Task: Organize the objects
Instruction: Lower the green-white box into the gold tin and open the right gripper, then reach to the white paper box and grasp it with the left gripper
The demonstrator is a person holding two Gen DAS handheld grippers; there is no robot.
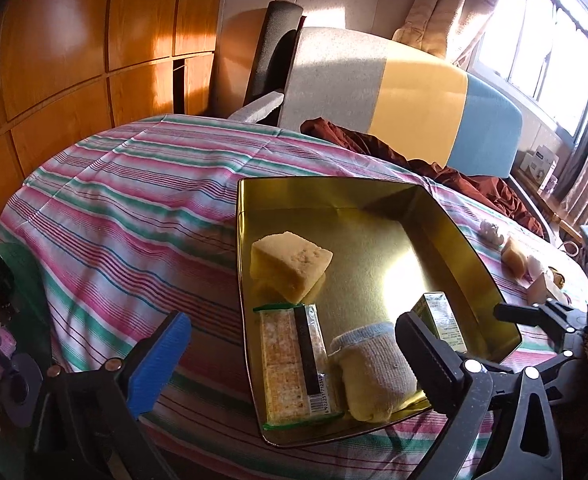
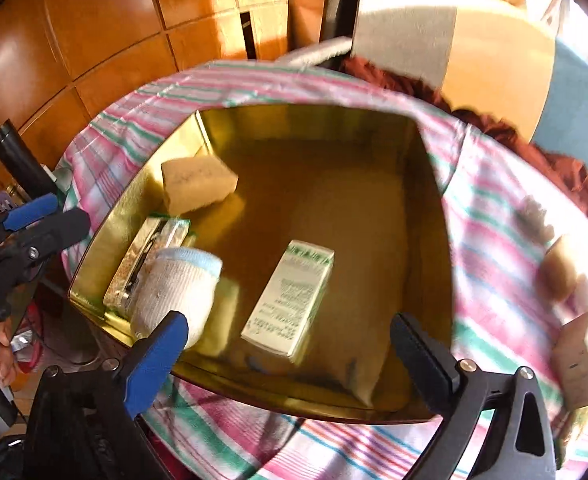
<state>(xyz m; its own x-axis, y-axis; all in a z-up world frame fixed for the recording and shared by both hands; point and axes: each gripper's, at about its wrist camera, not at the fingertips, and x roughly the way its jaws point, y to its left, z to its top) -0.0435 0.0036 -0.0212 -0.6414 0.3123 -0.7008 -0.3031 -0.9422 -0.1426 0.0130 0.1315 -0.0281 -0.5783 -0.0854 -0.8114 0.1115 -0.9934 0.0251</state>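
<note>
A gold tin tray point(image 1: 446, 236) point(image 2: 426, 184) lies on the striped bed cover. In it are a yellow sponge block point(image 1: 289, 266) point(image 2: 197, 184), a flat cracker packet point(image 1: 294, 364) point(image 2: 149, 252), a rolled white sock point(image 1: 374, 372) point(image 2: 177, 284) and a small green-white box point(image 1: 442, 320) point(image 2: 289, 304). My left gripper point(image 1: 289, 356) is open and empty, above the tray's near left corner. My right gripper point(image 2: 289, 360) is open and empty, just above the tray's near edge, close behind the box.
Several small objects point(image 1: 526, 260) point(image 2: 574, 304) lie on the bed cover point(image 1: 133, 200) right of the tray. A crumpled dark red cloth point(image 1: 414, 160) lies by the headboard point(image 1: 414, 92). Wooden wardrobe doors point(image 1: 73, 60) stand left.
</note>
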